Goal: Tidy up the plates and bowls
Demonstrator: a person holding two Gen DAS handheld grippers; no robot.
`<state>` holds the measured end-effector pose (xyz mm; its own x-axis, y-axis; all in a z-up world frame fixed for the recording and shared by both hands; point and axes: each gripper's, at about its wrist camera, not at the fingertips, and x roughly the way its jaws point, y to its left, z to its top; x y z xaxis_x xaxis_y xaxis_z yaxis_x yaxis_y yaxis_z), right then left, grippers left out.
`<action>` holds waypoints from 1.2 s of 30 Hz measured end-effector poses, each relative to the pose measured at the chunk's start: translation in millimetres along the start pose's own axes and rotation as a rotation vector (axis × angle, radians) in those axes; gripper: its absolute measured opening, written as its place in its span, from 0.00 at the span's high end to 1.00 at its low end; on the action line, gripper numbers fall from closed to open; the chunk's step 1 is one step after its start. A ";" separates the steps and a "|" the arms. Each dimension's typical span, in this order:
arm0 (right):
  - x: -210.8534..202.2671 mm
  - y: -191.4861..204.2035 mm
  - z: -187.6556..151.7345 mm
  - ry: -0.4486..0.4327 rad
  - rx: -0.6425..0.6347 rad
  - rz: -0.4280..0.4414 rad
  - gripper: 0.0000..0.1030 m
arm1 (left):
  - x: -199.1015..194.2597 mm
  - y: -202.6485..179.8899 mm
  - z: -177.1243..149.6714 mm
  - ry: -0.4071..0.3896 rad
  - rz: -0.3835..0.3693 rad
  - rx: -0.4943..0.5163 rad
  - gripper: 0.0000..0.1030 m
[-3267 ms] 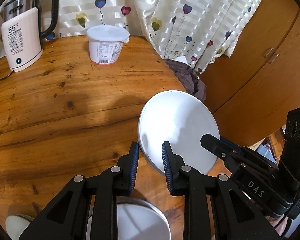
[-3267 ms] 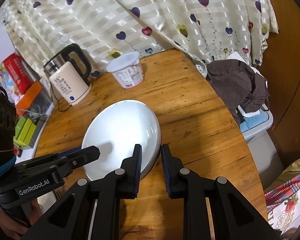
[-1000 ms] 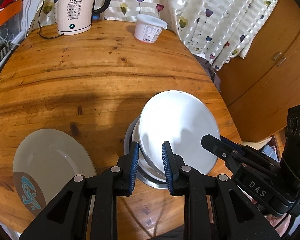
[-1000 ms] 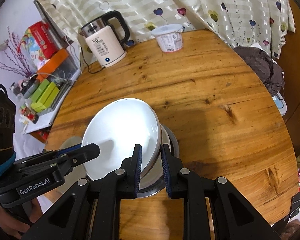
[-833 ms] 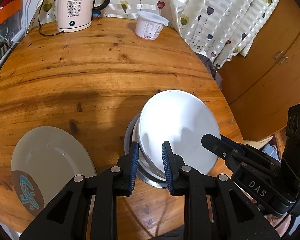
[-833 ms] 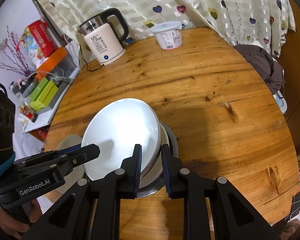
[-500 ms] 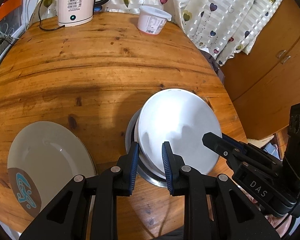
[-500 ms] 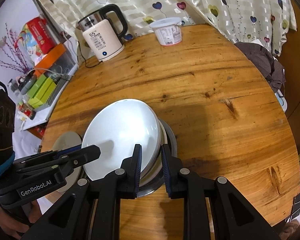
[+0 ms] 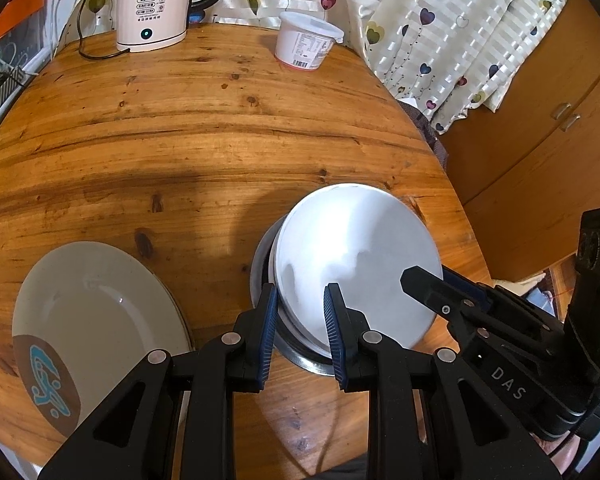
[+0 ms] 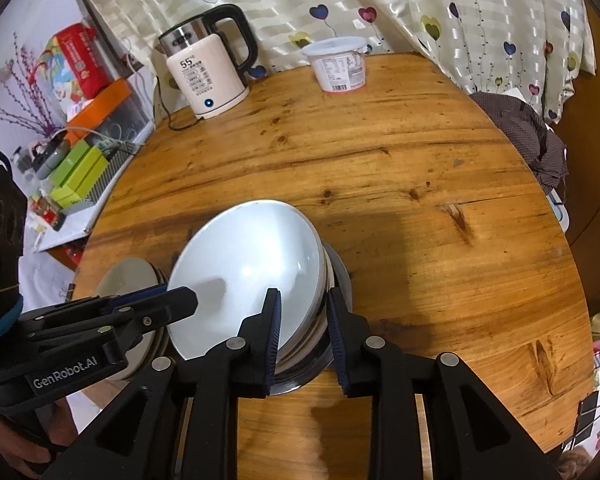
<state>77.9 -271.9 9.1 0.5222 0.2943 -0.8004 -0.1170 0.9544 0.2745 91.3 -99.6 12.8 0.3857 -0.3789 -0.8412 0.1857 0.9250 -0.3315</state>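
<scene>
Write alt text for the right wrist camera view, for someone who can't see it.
Two handheld grippers, right and left, straddle opposite rims of a white bowl sitting in a metal bowl on a round wooden table. The right jaws have just been opening around the rim. Behind stand a kettle and a lidded tub.

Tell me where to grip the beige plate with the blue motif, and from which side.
Grip the beige plate by its thin rim at the near edge, coming in low from the table's edge. It lies flat on the wooden table, so only the slightly raised rim offers the tongs a bite.
</scene>
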 end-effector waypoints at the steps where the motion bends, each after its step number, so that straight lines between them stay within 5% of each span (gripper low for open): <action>1: -0.1 -0.3 0.1 0.000 0.000 0.001 0.76 | 0.0 0.7 0.0 -0.001 -0.002 -0.001 0.76; 12: -10.5 2.2 2.5 -0.047 -0.011 0.004 0.76 | -1.4 3.9 -0.7 -0.010 -0.026 -0.011 0.76; 18: -9.6 -2.6 3.8 -0.054 0.002 -0.003 0.89 | -1.8 4.9 -1.9 -0.016 -0.031 -0.016 0.76; 36: -3.9 -6.9 4.0 -0.025 0.025 0.019 0.90 | -6.2 4.5 -0.3 -0.025 -0.036 -0.014 0.76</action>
<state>80.0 -279.8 12.5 0.5408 0.3106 -0.7817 -0.1062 0.9471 0.3029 89.5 -93.1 16.4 0.4020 -0.4121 -0.8177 0.1870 0.9111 -0.3673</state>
